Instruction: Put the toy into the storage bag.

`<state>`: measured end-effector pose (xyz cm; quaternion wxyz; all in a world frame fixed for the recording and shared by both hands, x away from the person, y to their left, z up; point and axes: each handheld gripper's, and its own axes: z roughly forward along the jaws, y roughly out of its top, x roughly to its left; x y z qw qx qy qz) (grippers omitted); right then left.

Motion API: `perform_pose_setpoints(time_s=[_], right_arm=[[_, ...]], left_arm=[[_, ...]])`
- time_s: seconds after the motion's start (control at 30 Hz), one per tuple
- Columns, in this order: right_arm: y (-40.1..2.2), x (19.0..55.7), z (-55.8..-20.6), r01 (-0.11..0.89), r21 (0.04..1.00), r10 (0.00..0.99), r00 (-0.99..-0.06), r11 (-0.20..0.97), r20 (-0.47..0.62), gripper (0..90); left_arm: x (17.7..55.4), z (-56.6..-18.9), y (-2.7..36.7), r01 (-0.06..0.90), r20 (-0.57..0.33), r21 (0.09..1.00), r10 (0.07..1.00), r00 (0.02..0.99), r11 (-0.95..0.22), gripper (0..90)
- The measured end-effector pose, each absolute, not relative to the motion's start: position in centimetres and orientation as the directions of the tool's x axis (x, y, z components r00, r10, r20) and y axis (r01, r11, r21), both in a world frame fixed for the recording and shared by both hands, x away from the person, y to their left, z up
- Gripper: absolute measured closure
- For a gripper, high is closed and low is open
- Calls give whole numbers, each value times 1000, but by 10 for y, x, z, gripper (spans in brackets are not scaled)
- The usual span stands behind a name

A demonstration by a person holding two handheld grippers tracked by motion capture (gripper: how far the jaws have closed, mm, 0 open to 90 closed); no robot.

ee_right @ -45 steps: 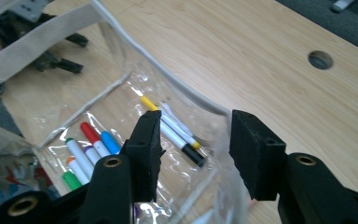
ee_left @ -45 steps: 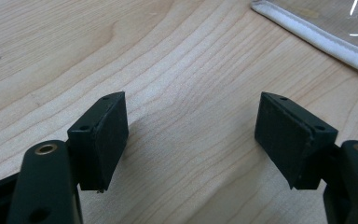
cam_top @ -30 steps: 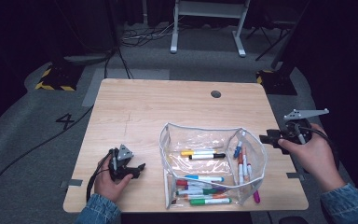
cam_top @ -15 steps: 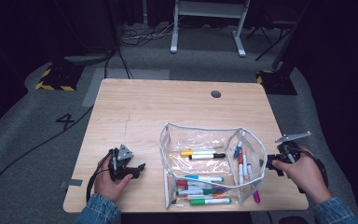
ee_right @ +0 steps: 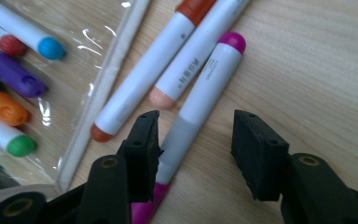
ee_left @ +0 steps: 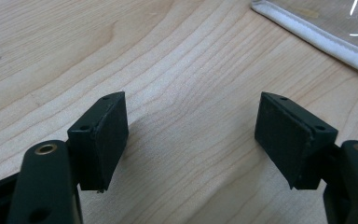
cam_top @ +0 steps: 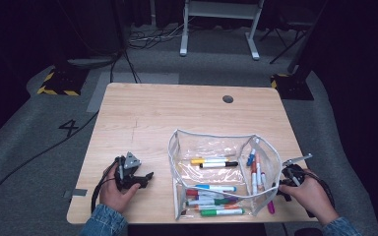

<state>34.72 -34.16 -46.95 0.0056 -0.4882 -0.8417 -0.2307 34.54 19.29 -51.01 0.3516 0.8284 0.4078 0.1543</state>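
Observation:
A clear zip pouch [cam_top: 216, 140] lies open on the wooden table [cam_top: 167, 113] with several coloured markers inside. Outside its right edge lies a magenta marker [cam_top: 269, 204] [ee_right: 207, 84], beside an orange-tipped marker [ee_right: 142, 77] and a peach-tipped one [ee_right: 198, 51]. My right gripper [cam_top: 281, 189] [ee_right: 198, 123] is low over the table with the magenta marker's barrel between its jaws. The jaws have just been closing; the left pad [ee_right: 144, 140] is at the barrel and the right pad stands clear of it. My left gripper [cam_top: 146, 178] [ee_left: 191, 116] rests open on bare wood left of the pouch [ee_left: 317, 35].
A round cable hole [cam_top: 228, 99] sits near the table's far edge. The pouch's white zip rim [ee_right: 105, 84] runs just left of the right gripper's jaws. The table's right edge is close behind the right hand. A desk frame [cam_top: 216, 24] stands on the floor beyond.
The right hand has come down from above the table's right edge to the tabletop beside the pouch, over the magenta marker. The left hand and the pouch have stayed put.

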Motion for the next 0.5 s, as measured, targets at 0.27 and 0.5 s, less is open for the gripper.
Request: perform_pose_setpoints(time_s=[0.27,0.5], right_arm=[[-354,352,-470,857,355,871,-456,374,183,768],[-362,353,-464,867,360,883,-430,345,190,770]], left_arm=[[345,-510,193,566,-29,709,784,620,-421,262],[346,-510,193,563,-23,709,783,621,-426,262]])
